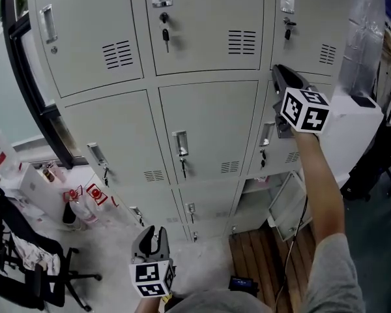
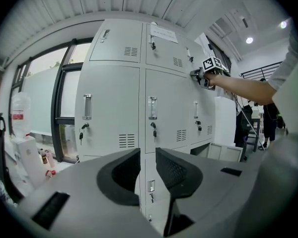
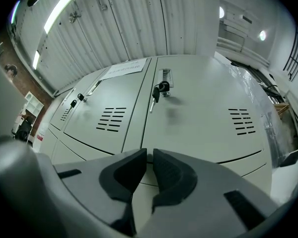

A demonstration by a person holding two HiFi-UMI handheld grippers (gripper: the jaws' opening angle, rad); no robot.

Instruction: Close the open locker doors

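A bank of grey lockers (image 1: 208,122) fills the head view. One low door (image 1: 288,204) in the right column hangs open beside its compartment (image 1: 260,191); this open door (image 2: 223,151) also shows in the left gripper view. My right gripper (image 1: 277,72) is raised against an upper door in the right column (image 3: 203,118). Its jaws stand almost together, a thin slit between them and nothing inside (image 3: 149,155). My left gripper (image 1: 155,232) hangs low in front of the bottom lockers, its jaws (image 2: 148,155) a little apart and empty.
Keys hang in several locks (image 1: 165,36). A black-framed window (image 1: 32,83) borders the lockers on the left. Below it stand a white box with bottles (image 1: 49,181) and a black chair (image 1: 26,259). A wooden pallet (image 1: 267,253) lies under the open door; a white cabinet (image 1: 355,132) stands at right.
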